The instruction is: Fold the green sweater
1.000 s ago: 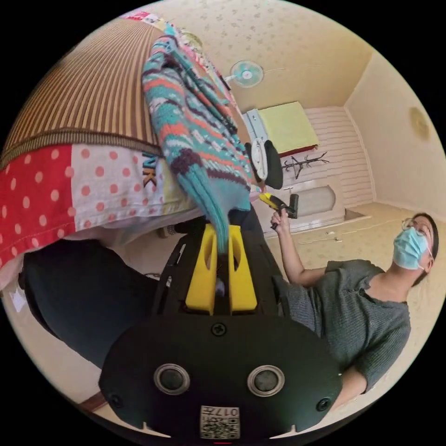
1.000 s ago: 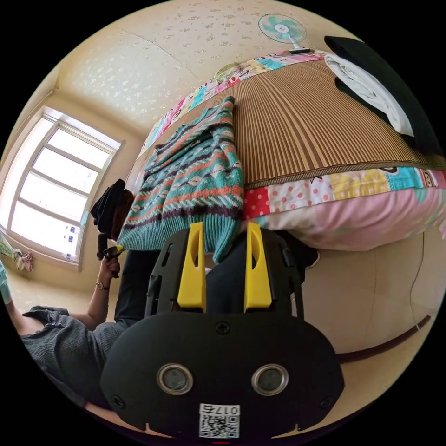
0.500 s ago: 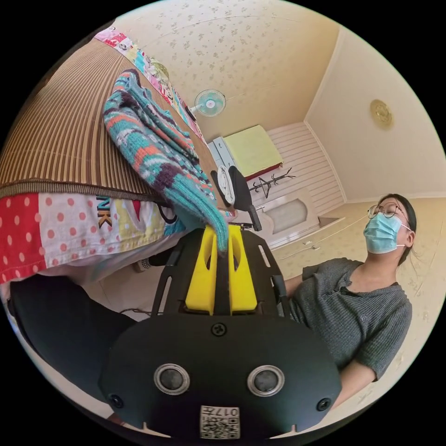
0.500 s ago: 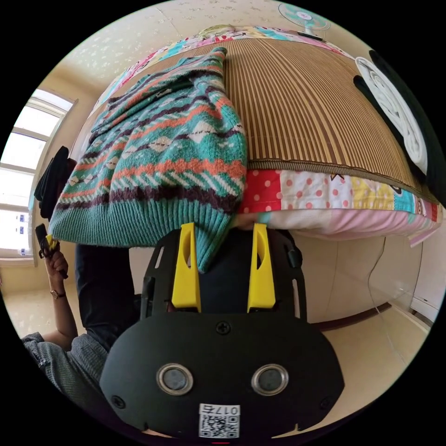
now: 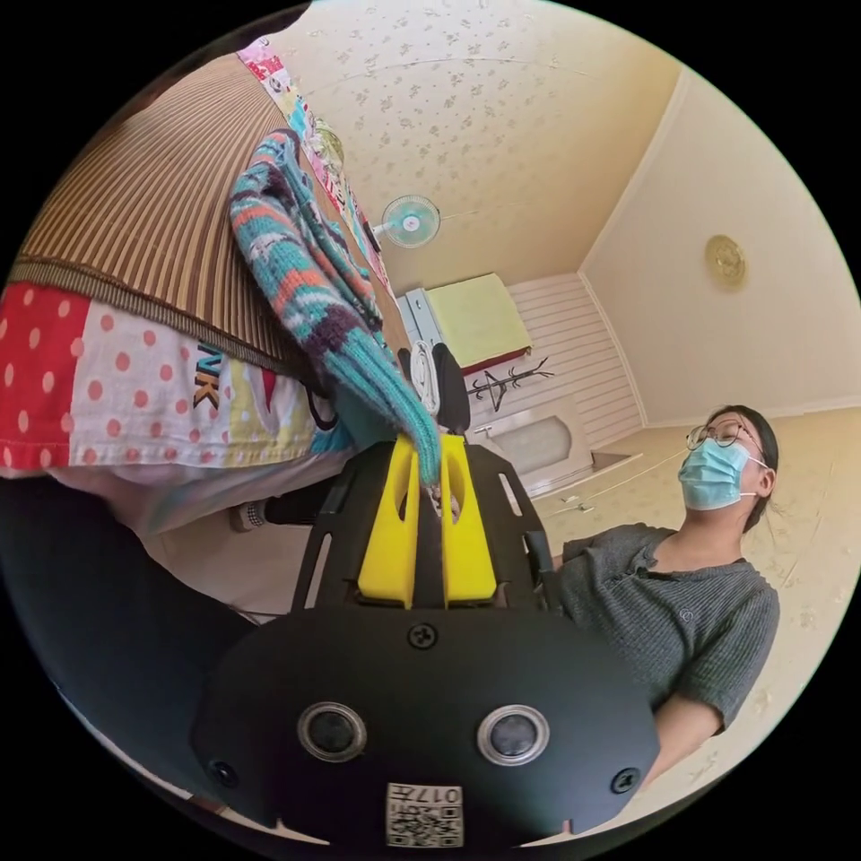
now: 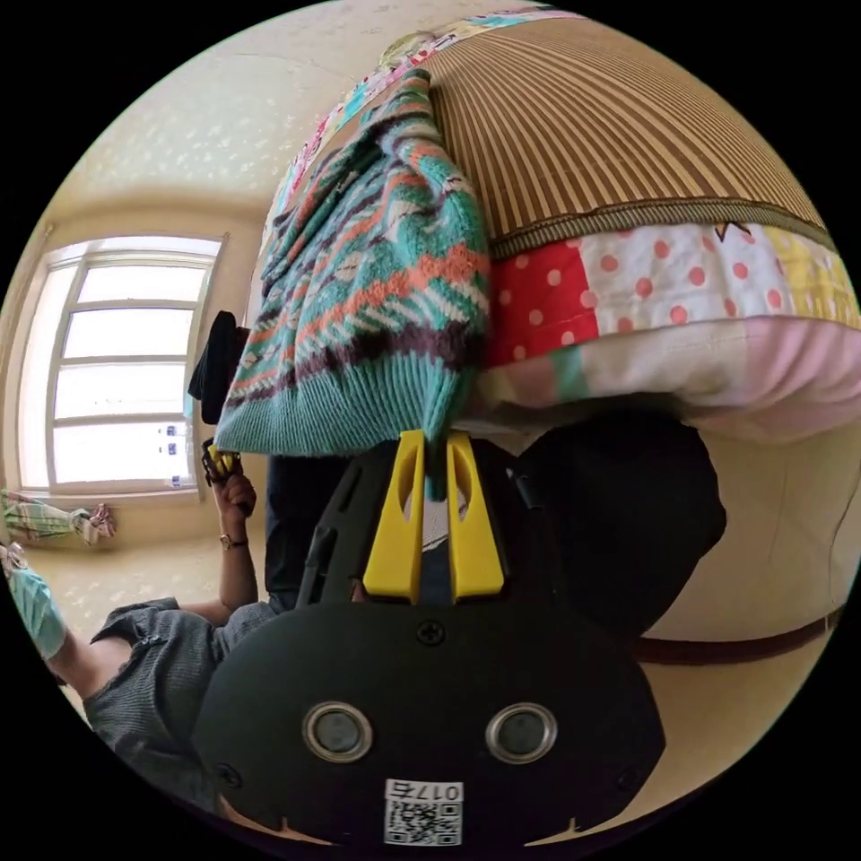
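In the left gripper view, the left gripper [image 5: 429, 475] has its two yellow jaws drawn nearly together on a corner of the green sweater's [image 5: 305, 287] ribbed hem, the knit pinched between both of them. Off to that gripper's left is the bed, with a striped brown mat [image 5: 152, 206] on top and a patchwork quilt [image 5: 134, 395] of red and white dotted squares hanging over the edge. Directly ahead of the jaws the sweater rises in a narrow, bunched band: teal knit crossed by orange, white and dark purple patterned rows, ending in plain teal ribbing at the jaws. Beyond it, a wall fan [image 5: 410, 220] and a yellow-topped cabinet [image 5: 475, 318] stand against the far wall. To the gripper's right a person [image 5: 682, 583] in a grey knit top sits or leans low.

In the right gripper view, a bright window [image 6: 121, 368] lies far to the left, and a hand [image 6: 231, 489] holds the left gripper [image 6: 218, 463] below the sweater's other hem corner; whether that one grips the cloth I cannot tell from here. Just ahead, the right gripper [image 6: 434, 466] has its jaws closed narrowly on the near hem corner of the green sweater [image 6: 368, 278], ribbing caught between them. The sweater spreads from the jaws up over the bed edge onto the striped mat [image 6: 610, 117], lying fairly flat, its hem hanging off the mattress. To the gripper's right the dotted quilt [image 6: 664, 287] bulges over the side.
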Available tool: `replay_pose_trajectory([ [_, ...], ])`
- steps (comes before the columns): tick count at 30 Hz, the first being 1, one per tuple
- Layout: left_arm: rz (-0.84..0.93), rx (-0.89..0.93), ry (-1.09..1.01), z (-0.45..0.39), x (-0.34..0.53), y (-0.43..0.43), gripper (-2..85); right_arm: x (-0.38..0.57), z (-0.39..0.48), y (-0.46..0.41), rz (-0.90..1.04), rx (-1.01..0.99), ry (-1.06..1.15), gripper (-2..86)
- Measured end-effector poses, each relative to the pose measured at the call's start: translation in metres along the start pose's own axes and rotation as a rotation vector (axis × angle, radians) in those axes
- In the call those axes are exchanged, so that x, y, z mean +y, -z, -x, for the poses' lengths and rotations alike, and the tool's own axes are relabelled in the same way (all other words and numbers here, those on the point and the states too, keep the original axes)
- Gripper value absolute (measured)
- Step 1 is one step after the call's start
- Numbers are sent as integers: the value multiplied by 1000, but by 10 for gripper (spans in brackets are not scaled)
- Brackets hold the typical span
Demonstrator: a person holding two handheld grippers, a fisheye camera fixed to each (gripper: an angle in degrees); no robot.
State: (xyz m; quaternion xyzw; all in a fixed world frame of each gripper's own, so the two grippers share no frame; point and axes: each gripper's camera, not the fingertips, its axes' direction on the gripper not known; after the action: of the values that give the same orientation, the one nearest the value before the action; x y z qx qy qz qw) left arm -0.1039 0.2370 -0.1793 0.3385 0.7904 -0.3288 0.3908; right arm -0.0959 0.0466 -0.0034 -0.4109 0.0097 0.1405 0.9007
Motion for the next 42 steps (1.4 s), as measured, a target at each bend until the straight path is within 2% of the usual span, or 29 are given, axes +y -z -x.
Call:
replay_pose_trajectory([
  [3, -46, 66, -48, -17, -1, 17, 40, 32, -24, 54, -134, -389, 85, 30],
  [5, -115, 238, -107, -32, 0, 31, 40, 61, -33, 100, -257, -715, 230, 27],
  [8, -209, 471, -224, -59, 8, 40, 39, 98, -14, 150, -408, -863, 450, 25],
  [10, -235, 513, -273, -73, 11, 39, 39, 114, -1, 170, -461, -950, 573, 24],
  [12, -243, 467, -276, -78, 11, 37, 39, 119, 7, 180, -497, -989, 630, 22],
  [15, -246, 255, -145, -55, 1, 32, 40, 104, -4, 176, -527, -883, 515, 20],
  [16, -265, 209, -80, -40, -6, 29, 40, 91, -16, 169, -531, -811, 402, 19],
  [19, -360, 223, 3, -12, -34, 21, 40, 60, -41, 152, -582, -832, 259, 17],
  [22, -400, 136, -61, -10, -90, 9, 39, 13, -33, 154, -616, -818, 253, 17],
  [24, -427, 73, -107, -11, -128, -3, 39, -20, -16, 161, -643, -713, 247, 18],
  [27, -481, -59, -57, 10, -189, -33, 39, -83, 1, 158, -689, -559, 140, 21],
  [30, -499, -268, -5, 55, -240, -69, 39, -137, -10, 122, -751, -501, -20, 27],
  [32, -526, -453, 56, 97, -255, -102, 41, -168, -21, 81, -798, -348, -99, 35],
  [34, -538, -596, 37, 129, -252, -130, 43, -180, -17, 43, -841, -156, -13, 49],
  [35, -538, -603, 39, 144, -252, -139, 45, -183, -15, 16, -855, -70, 15, 68],
  [37, -577, -603, -20, 142, -250, -140, 56, -184, -9, 6, -866, -75, 96, 108],
  [38, -626, -613, -29, 146, -244, -139, 72, -173, 1, 2, -938, -38, 175, 133],
  [40, -665, -556, -54, 155, -238, -135, 117, -162, 5, -8, -1019, 24, 154, 161],
  [42, -691, -518, -39, 168, -235, -131, 142, -166, 2, -18, -997, -14, 180, 178],
])
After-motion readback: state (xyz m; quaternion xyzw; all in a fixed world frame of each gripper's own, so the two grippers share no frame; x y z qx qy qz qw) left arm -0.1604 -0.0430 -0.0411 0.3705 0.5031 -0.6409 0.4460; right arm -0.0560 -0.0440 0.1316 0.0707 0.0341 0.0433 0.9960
